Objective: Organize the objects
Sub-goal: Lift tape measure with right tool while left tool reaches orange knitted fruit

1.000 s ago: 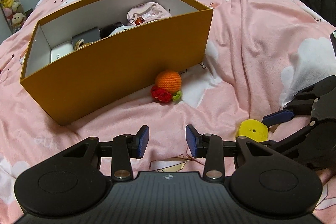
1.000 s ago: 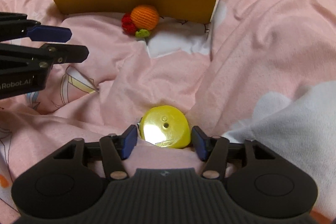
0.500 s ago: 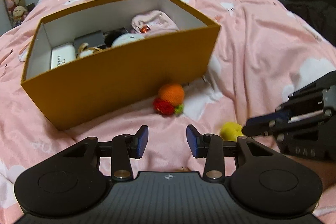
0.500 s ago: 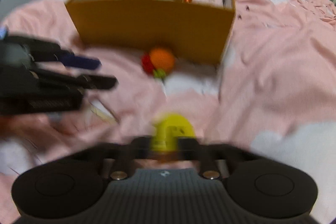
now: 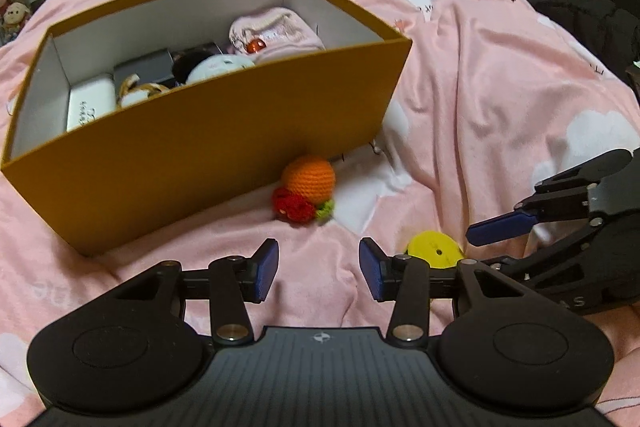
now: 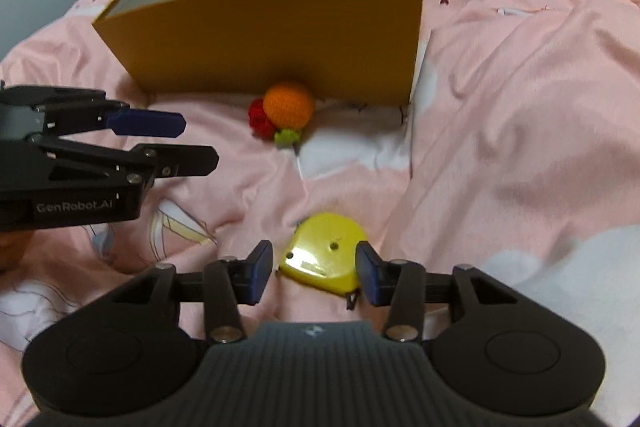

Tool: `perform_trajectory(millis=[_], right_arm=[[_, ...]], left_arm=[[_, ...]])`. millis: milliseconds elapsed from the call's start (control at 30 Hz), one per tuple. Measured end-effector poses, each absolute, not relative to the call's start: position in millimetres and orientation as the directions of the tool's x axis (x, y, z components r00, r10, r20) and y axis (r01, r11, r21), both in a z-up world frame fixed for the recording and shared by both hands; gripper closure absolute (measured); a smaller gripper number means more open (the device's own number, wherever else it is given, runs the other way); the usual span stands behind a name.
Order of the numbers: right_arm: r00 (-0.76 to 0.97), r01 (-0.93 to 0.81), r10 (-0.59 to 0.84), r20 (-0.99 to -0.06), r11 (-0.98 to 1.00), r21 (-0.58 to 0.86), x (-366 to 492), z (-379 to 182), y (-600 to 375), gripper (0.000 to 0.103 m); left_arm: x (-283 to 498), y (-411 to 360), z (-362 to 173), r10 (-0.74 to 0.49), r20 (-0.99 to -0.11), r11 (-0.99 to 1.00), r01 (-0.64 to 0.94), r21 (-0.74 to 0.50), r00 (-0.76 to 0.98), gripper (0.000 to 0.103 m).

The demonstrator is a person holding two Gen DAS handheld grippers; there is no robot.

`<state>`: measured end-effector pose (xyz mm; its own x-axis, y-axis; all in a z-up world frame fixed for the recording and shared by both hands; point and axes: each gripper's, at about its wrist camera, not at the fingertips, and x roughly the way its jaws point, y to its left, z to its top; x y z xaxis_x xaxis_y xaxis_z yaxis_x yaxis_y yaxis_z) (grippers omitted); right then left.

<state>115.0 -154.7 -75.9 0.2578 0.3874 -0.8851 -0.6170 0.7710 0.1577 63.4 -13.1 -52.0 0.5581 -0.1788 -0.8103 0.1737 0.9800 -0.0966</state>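
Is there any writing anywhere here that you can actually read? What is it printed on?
"GenRobot.AI": on the side of the left gripper, seen from the right wrist.
"A S": end of a cut-off label on the right gripper, seen from the left wrist.
Dark print on the white case in the box: too blurred to read.

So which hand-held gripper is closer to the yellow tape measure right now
Right. The right hand-held gripper brackets the yellow tape measure, fingers open either side. The left hand-held gripper hangs open over bare blanket, off to the tape's left.
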Motion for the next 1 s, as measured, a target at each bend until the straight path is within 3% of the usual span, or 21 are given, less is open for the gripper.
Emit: perform_trajectory(millis=[100, 167, 267, 533, 700, 900, 1000], right_arm=[[0.231, -0.585, 0.372, -0.899, 0.791, 0.177, 124.1, -86.3, -153.4, 0.054], [0.204, -0.557, 0.371, -0.906, 0.805, 0.204, 130.5, -95.4, -153.7, 0.045], [0.187, -0.539, 0.369, -0.910, 0.813, 0.219, 135.6, -103.0, -152.5, 0.043], [0.161, -0.532, 0.378, -0.912, 0.811, 0.242, 143.3, -114.7, -150.3, 0.044], [0.192, -0.566, 0.428, -0.883, 0.784, 0.257, 139.7, -101.6, -150.8, 0.046], [0.359, -0.642, 0.389, -0.849, 0.763, 0.078, 149.2, -85.3, -140.0, 0.046], [0.374, -0.621, 0.375, -0.848, 0.780, 0.071, 164.8, -92.5, -141.9, 0.046]], left_arm=[[64.2, -14.1, -53.1, -0.170, -0.814, 0.981, 0.172, -0.087, 0.556, 0.051], [65.1, -13.7, -53.0, -0.168, -0.815, 0.982, 0.169, -0.087, 0.555, 0.051], [67.0, -14.7, -54.5, -0.159, -0.820, 0.983, 0.168, -0.077, 0.550, 0.050], [84.3, -16.8, -55.2, -0.153, -0.813, 0.983, 0.171, -0.067, 0.561, 0.045], [93.9, -23.2, -55.5, -0.103, -0.796, 0.984, 0.180, 0.008, 0.597, 0.044], [109.8, -31.4, -62.5, -0.114, -0.795, 0.980, 0.198, 0.008, 0.596, 0.044], [119.8, -34.0, -68.2, -0.096, -0.804, 0.984, 0.176, 0.011, 0.587, 0.044]])
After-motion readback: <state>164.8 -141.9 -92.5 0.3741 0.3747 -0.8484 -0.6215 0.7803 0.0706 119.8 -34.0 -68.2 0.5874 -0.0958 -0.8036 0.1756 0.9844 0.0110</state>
